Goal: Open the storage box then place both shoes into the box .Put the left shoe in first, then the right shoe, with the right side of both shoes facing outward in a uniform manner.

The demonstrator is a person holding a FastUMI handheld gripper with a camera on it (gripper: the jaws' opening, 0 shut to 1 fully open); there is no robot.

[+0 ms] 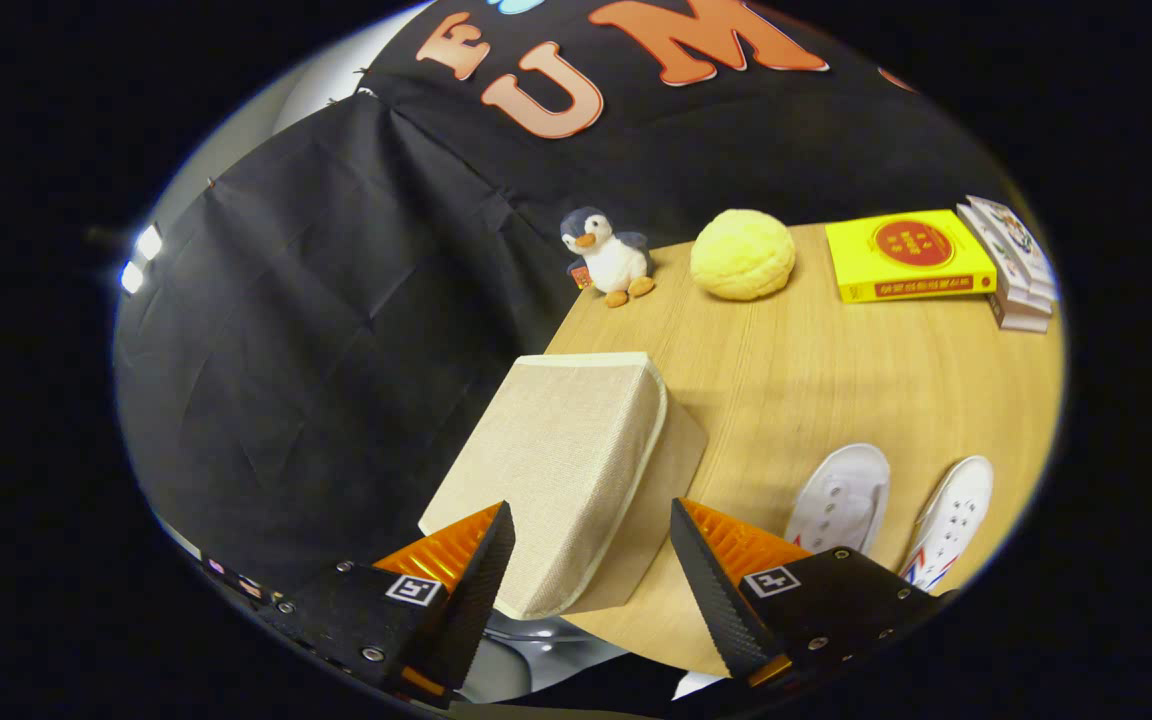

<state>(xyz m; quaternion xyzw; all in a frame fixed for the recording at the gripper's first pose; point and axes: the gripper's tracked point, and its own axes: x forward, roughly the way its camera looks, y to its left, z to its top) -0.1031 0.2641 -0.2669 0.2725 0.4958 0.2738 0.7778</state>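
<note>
The fingers (591, 560) are spread wide at the bottom of the frame, pinching nothing, with the near corner of the beige storage box (561, 470) sitting between their tips. The box's lid looks closed. Right of it on the worktop (836, 380), at lower right, lie the two white shoes (891, 510) side by side. Opening comes first, I judge: bring the fingers onto the lid's pale edge, grip that alone, and lift without dragging the box toward the worktop's left edge.
</note>
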